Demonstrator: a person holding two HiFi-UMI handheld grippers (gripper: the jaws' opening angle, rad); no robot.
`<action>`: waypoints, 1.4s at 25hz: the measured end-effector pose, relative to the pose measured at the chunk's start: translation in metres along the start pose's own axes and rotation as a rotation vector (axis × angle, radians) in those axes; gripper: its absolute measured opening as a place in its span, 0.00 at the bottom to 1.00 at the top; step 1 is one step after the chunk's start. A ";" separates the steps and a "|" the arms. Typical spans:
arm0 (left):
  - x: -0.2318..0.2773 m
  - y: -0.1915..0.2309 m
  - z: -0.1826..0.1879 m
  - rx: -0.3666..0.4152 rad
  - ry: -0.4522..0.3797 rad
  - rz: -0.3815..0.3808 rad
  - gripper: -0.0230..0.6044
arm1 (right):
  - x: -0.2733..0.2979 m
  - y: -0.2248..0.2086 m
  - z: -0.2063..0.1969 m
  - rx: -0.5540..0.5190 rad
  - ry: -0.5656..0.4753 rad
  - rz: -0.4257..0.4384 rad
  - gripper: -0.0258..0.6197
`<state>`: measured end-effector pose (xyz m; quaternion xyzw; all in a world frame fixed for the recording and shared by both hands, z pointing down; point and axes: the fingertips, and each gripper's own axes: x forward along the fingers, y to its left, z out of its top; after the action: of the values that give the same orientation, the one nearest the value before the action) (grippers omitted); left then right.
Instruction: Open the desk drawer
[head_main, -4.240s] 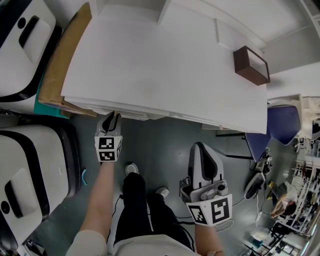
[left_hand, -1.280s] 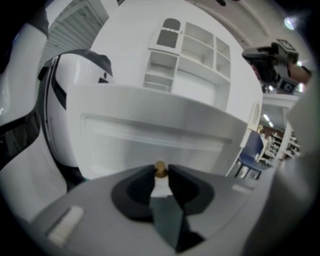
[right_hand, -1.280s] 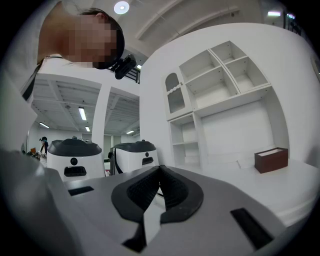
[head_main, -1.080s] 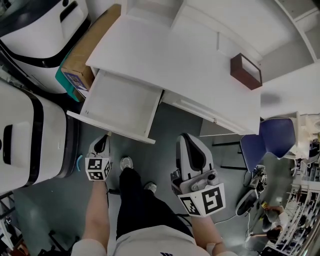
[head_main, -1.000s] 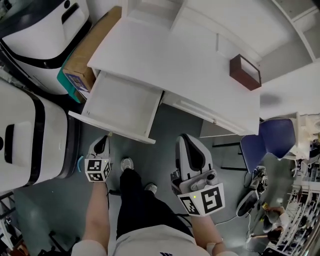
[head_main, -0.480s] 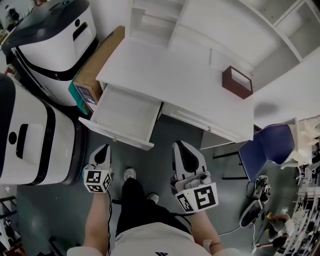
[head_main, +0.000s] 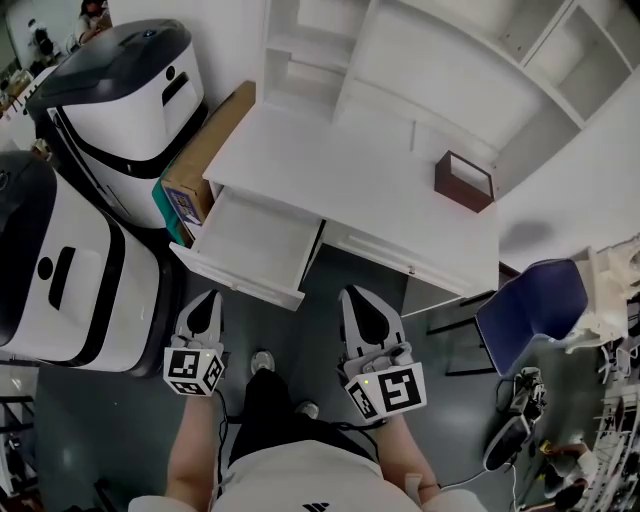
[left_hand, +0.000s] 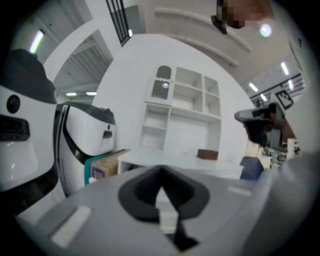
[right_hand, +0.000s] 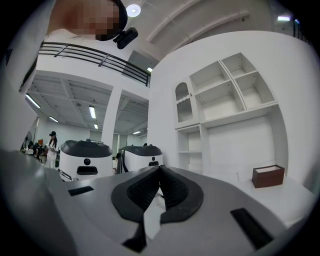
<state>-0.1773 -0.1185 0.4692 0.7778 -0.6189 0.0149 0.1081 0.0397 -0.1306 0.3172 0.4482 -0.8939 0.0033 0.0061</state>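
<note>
The shallow white desk drawer stands pulled out just ahead of the left gripper, whose jaws are clenched on nothing. The right gripper, off to the drawer's side, is clenched empty too. A careless forward nudge could strike the drawer and slide it shut.

The open drawer stuck out from the bench, and its inside lay free from above. A strip of grey floor was free between the drawer front and the left gripper and right gripper. On the left, a cardboard box and a white machine stood close beside the drawer. A brown box stood on the bench top, well apart from the drawer. A blue chair stood to the right of the bench.
</note>
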 end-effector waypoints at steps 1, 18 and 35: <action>-0.003 -0.003 0.007 0.001 -0.015 0.000 0.04 | -0.002 -0.001 0.002 -0.002 -0.005 0.000 0.04; -0.052 -0.055 0.101 0.059 -0.178 -0.030 0.04 | -0.033 0.007 0.029 -0.032 -0.066 0.013 0.04; -0.093 -0.086 0.144 0.065 -0.285 -0.038 0.04 | -0.066 0.018 0.055 -0.045 -0.119 0.016 0.04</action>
<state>-0.1318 -0.0385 0.3011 0.7866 -0.6125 -0.0778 -0.0057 0.0647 -0.0676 0.2617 0.4403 -0.8960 -0.0436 -0.0371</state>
